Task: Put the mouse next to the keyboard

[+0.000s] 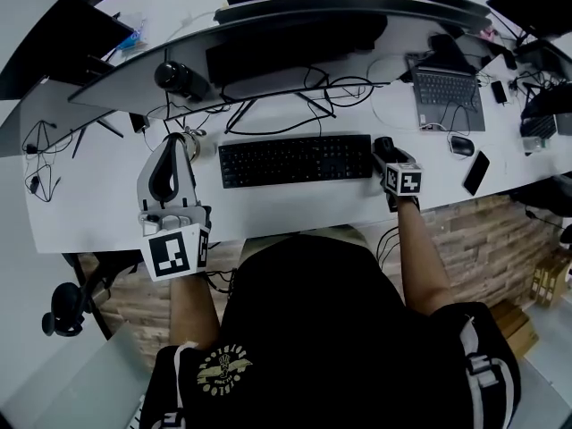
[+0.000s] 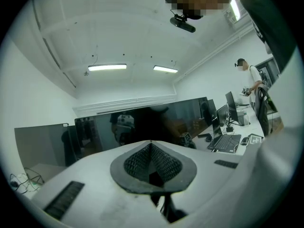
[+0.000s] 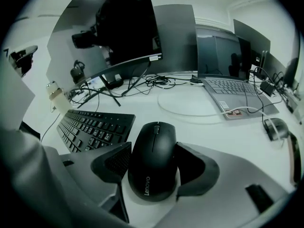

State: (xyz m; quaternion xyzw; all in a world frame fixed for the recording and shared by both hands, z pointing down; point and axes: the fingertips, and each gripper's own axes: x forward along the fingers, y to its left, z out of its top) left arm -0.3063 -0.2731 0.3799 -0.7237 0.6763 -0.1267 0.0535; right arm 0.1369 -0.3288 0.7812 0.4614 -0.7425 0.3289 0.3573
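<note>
Desk (image 1: 107,206): white, cable-strewn.
Left gripper (image 2: 152,164): jaws together, empty, tilted upward, farther from the mouse (image 3: 153,163).
Right gripper (image 3: 154,158): clamps mouse by its flanks, long axis toward 12 o'clock.
Keyboard (image 3: 92,127): just beside the mouse at 10 o'clock; release seems left.

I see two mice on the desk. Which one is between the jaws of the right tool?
The black Lenovo mouse at the right end of the keyboard. The other mouse lies untouched right of the laptop.

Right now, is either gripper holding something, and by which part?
The right gripper grips the mouse by its left and right sides. The left gripper is shut on nothing.
</note>
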